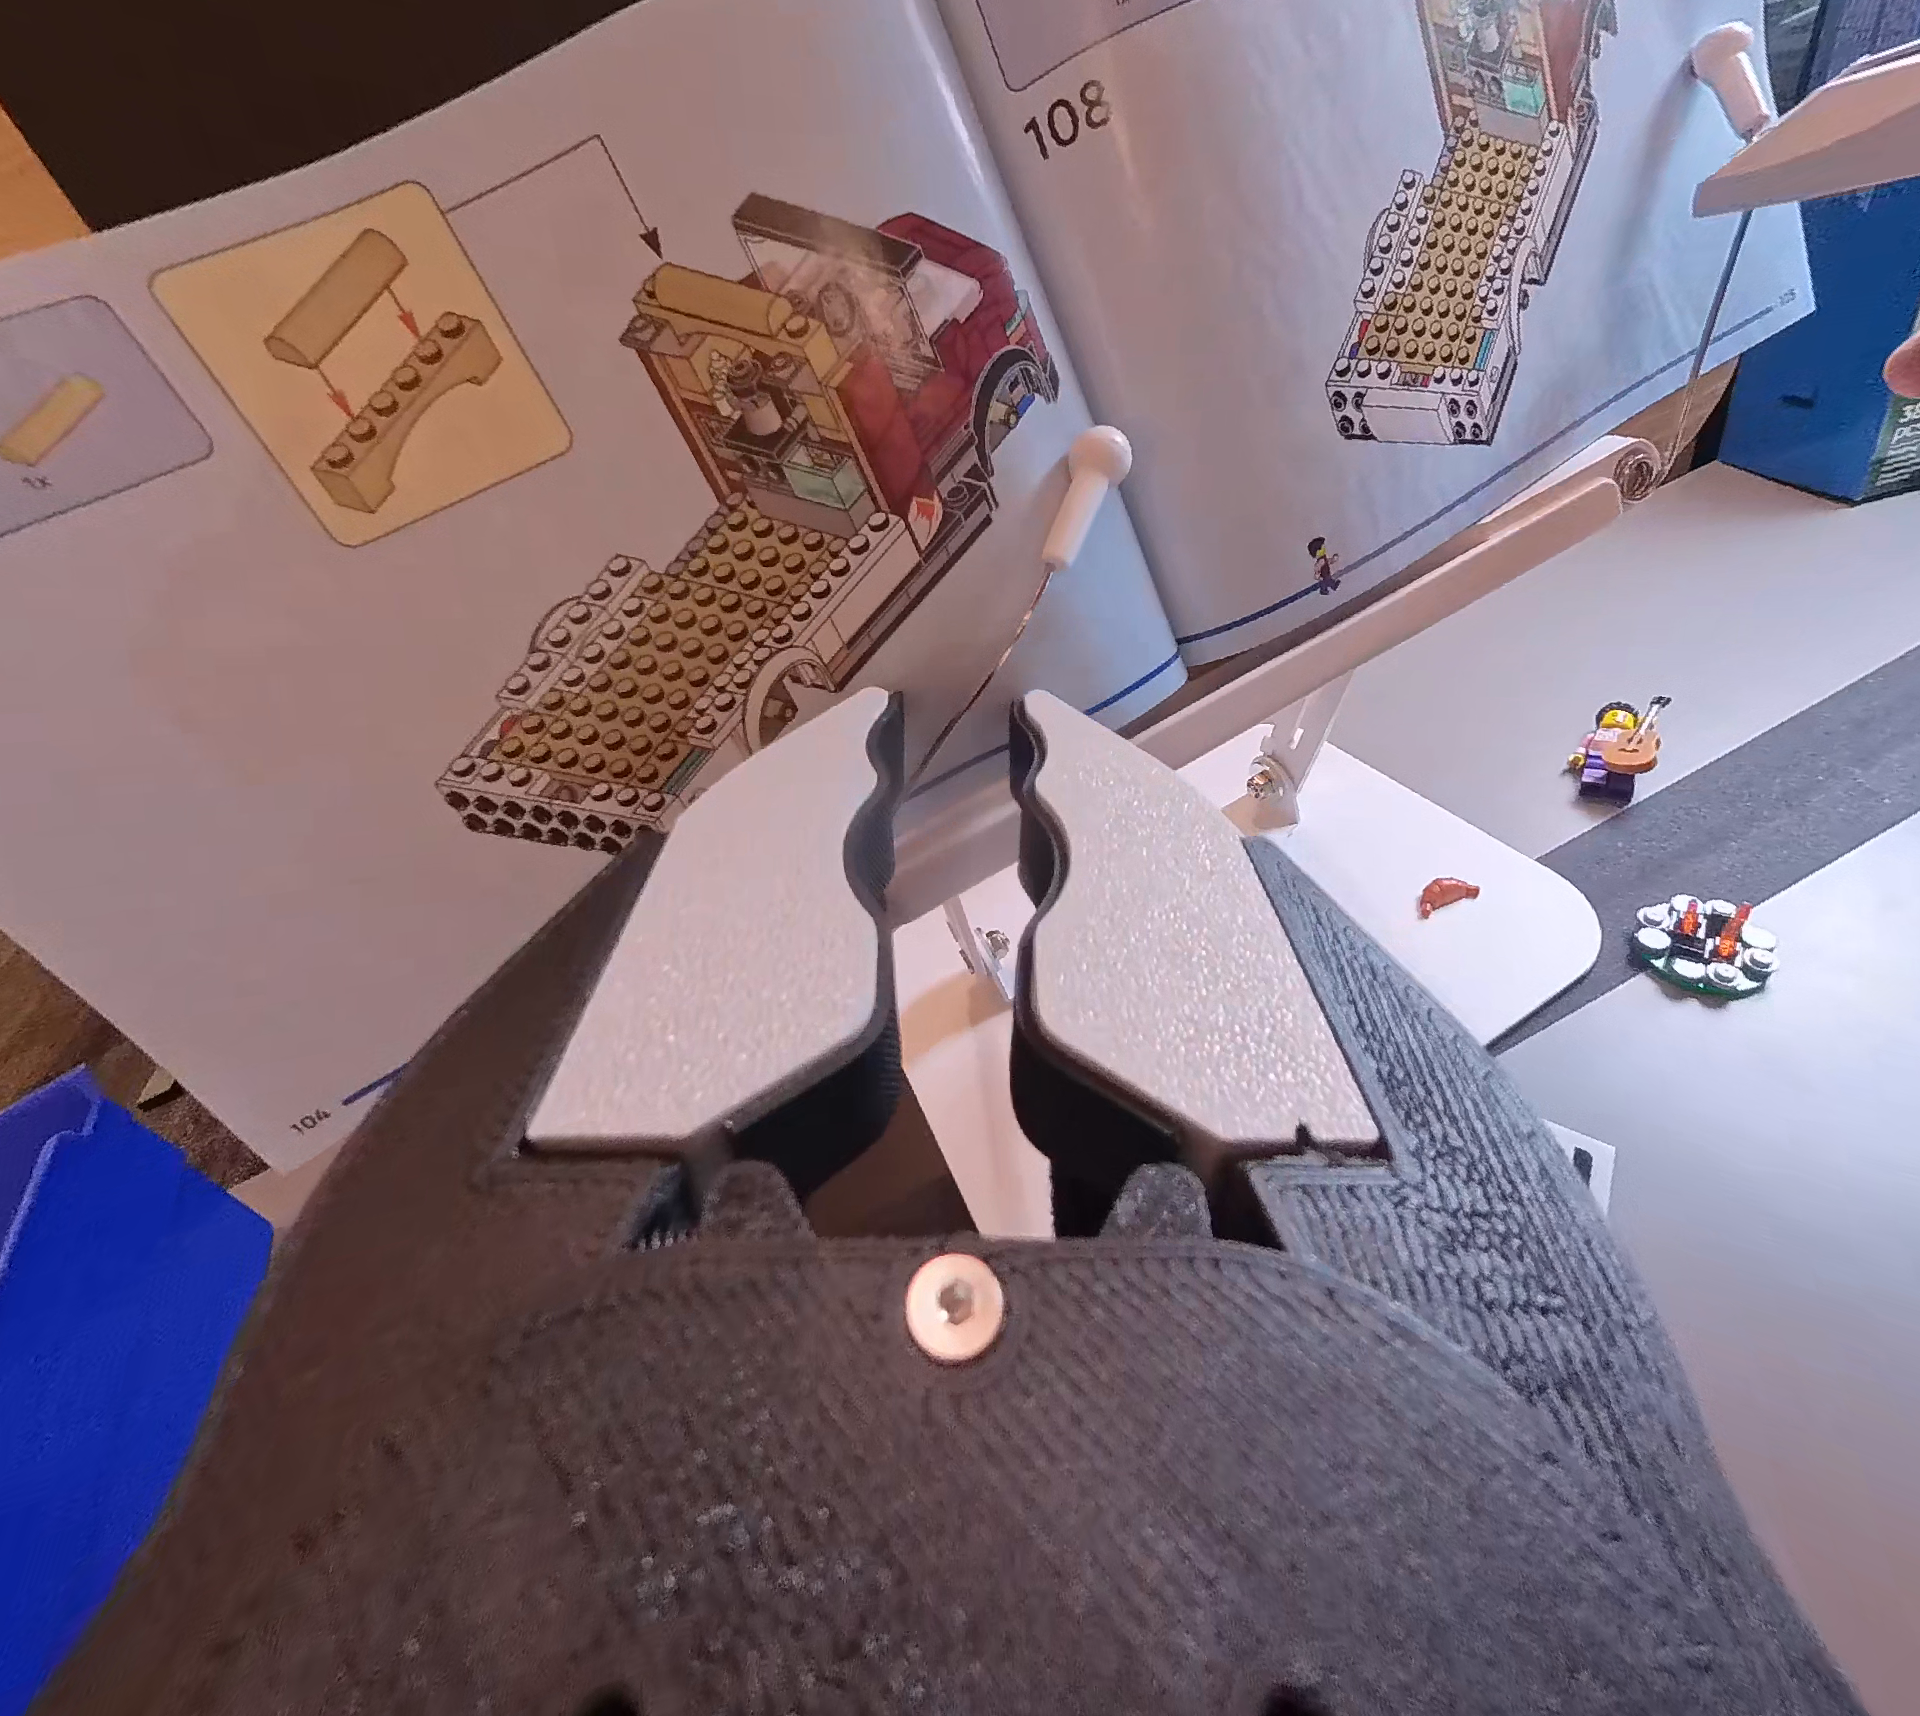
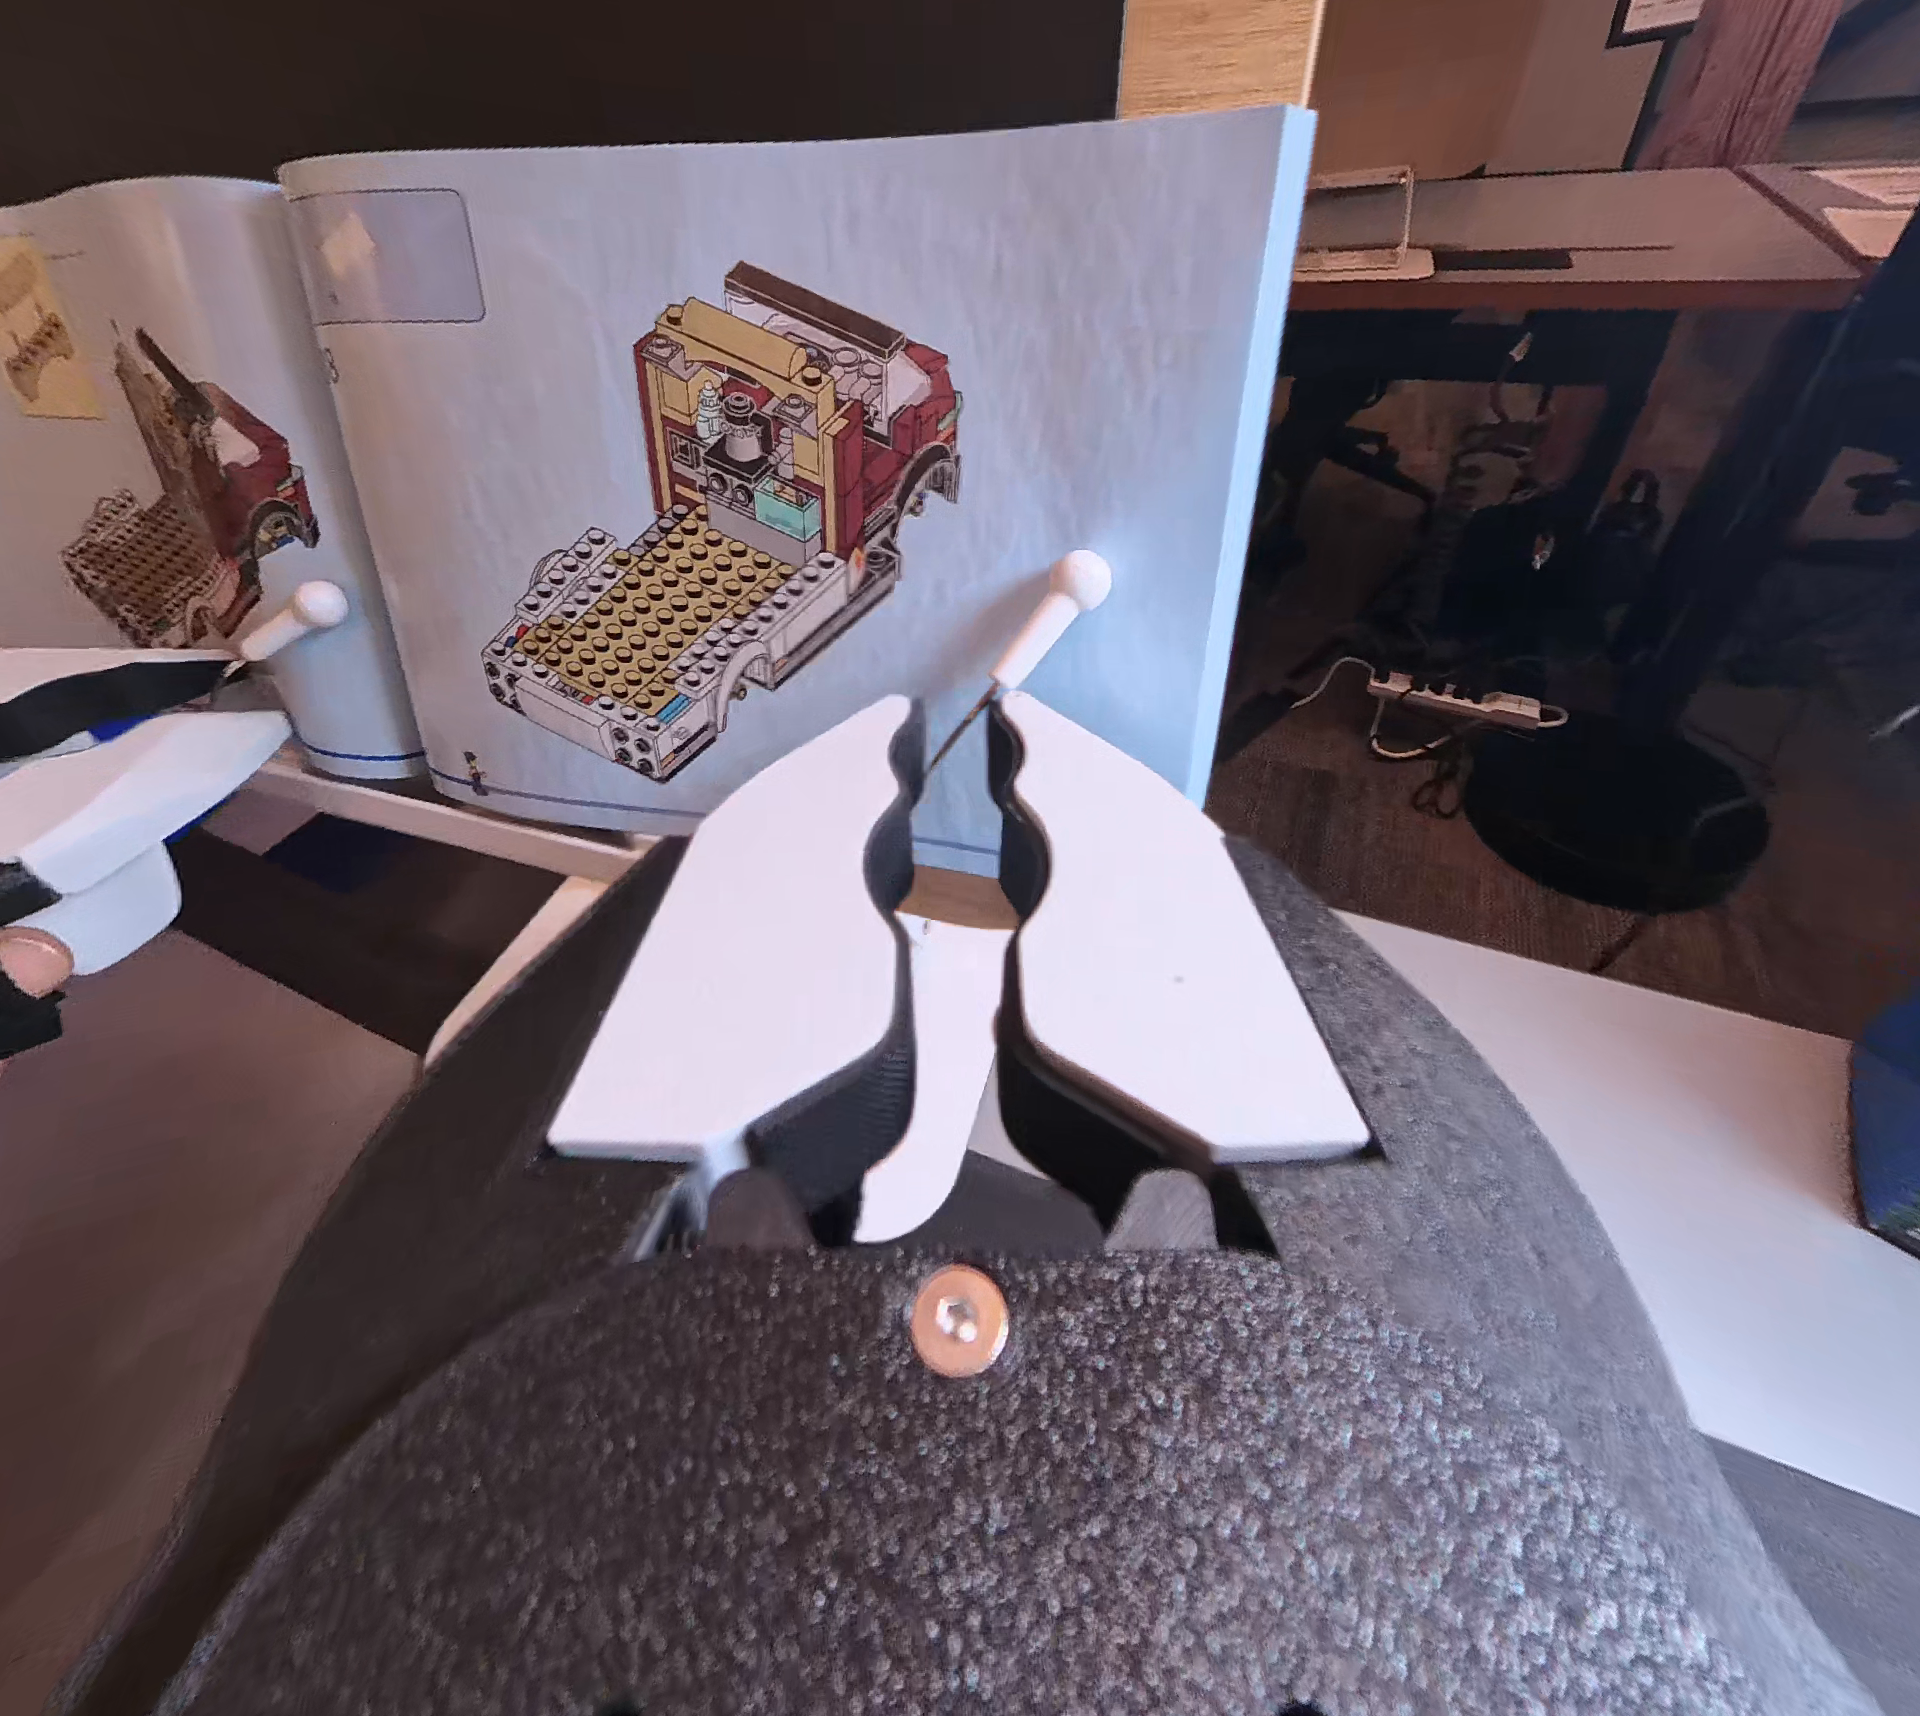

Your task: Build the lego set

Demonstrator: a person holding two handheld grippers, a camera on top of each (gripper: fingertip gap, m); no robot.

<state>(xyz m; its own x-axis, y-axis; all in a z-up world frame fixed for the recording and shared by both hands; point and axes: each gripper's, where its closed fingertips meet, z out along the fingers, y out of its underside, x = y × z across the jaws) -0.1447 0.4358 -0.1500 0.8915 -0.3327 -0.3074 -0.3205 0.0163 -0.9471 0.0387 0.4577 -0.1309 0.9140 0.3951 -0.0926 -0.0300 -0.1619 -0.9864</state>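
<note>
Straddling the stand's page-holding wires, both grippers' fingers (image 1: 1122,835) (image 2: 1101,845) are parted, seemingly empty; the booklet (image 1: 416,523) could be knocked off.

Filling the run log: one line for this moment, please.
phase: reading manual | left gripper: open, at left page clip | right gripper: open, at right page clip | instruction booklet: open on stand | bricks held: none

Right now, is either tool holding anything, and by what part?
Nothing clamped. Left tool and right tool, both open, straddle page clips' wires below the white tips.
</note>
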